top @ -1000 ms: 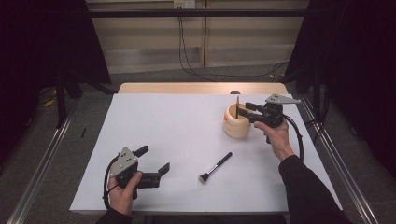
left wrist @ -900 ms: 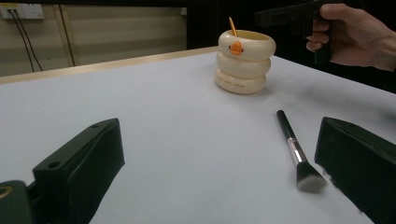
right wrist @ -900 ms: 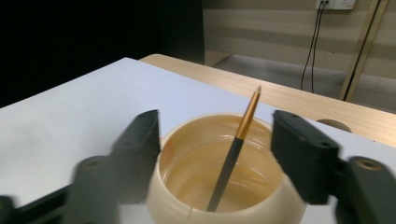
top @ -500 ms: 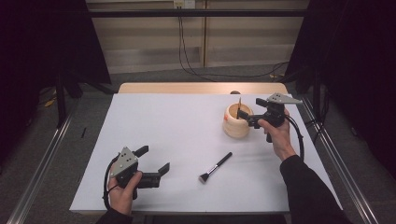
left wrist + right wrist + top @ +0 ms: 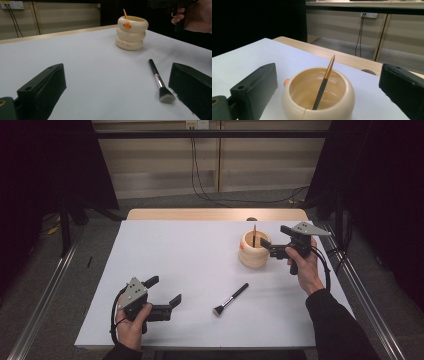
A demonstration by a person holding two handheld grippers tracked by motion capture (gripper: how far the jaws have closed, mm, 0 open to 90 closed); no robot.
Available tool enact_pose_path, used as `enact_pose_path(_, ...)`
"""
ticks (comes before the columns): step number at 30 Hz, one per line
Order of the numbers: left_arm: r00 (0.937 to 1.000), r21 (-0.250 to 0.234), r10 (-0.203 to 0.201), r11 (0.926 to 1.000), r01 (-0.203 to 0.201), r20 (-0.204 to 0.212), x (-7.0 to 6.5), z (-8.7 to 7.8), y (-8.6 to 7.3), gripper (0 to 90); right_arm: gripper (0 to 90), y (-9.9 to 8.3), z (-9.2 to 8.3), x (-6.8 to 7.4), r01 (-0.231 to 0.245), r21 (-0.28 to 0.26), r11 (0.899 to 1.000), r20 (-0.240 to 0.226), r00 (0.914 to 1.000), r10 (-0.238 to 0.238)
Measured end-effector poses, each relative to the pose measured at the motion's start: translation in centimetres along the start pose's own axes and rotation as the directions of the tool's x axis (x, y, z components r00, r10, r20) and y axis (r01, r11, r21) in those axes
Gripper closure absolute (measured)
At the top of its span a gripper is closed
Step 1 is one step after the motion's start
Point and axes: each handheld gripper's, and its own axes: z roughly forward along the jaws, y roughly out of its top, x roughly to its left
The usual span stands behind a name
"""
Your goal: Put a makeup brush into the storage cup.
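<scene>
A cream ringed cup [image 5: 254, 251] stands right of centre on the table, and a thin dark stick with an orange tip [image 5: 254, 234] leans inside it. My right gripper [image 5: 274, 238] hovers just right of the cup's rim. Its jaws have just been opening and now stand open, pressing on nothing. In the right gripper view the cup [image 5: 317, 100] and stick [image 5: 324, 80] sit just beyond that gripper [image 5: 328, 83]. A makeup brush [image 5: 231, 299] lies flat on the table in front of the cup. My left gripper [image 5: 164, 291] rests open at the front left, with the brush [image 5: 158, 80] near its right jaw.
The white table top [image 5: 190, 250] ends in a wooden strip [image 5: 200, 214] at the far side. Metal rails [image 5: 45, 290] run along both sides of the table. The right hand and its gripper [image 5: 175, 6] appear at the top right of the left gripper view.
My right gripper has drawn back to the right from above the cup and its jaws stand wider. The stick stays in the cup. The left gripper and the brush have not moved.
</scene>
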Motion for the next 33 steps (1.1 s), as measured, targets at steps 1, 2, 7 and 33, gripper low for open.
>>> enact_pose_path(1,1.0000,0.001,-0.002,1.0000,0.002,0.000,0.0,0.0,0.0,1.1,1.5,0.0,-0.1,0.0,-0.002,-0.003,1.000,-0.002,1.0000,0.002)
enact_pose_path(2,1.0000,0.003,0.001,1.0000,-0.001,0.000,0.0,0.0,0.0,1.1,1.5,-0.1,-0.3,0.0,-0.004,-0.005,1.000,-0.006,1.0000,0.004)
enact_pose_path(7,1.0000,-0.002,-0.003,1.0000,0.003,0.002,0.0,0.0,0.0,1.1,1.5,-0.2,-1.3,0.1,-0.008,-0.008,1.000,-0.009,0.9999,0.008)
enact_pose_path(33,0.9998,-0.014,-0.017,0.9998,0.017,0.006,0.0,-0.1,0.1,1.0,1.5,-1.9,-8.4,1.9,-0.009,0.002,1.000,-0.003,1.0000,0.009)
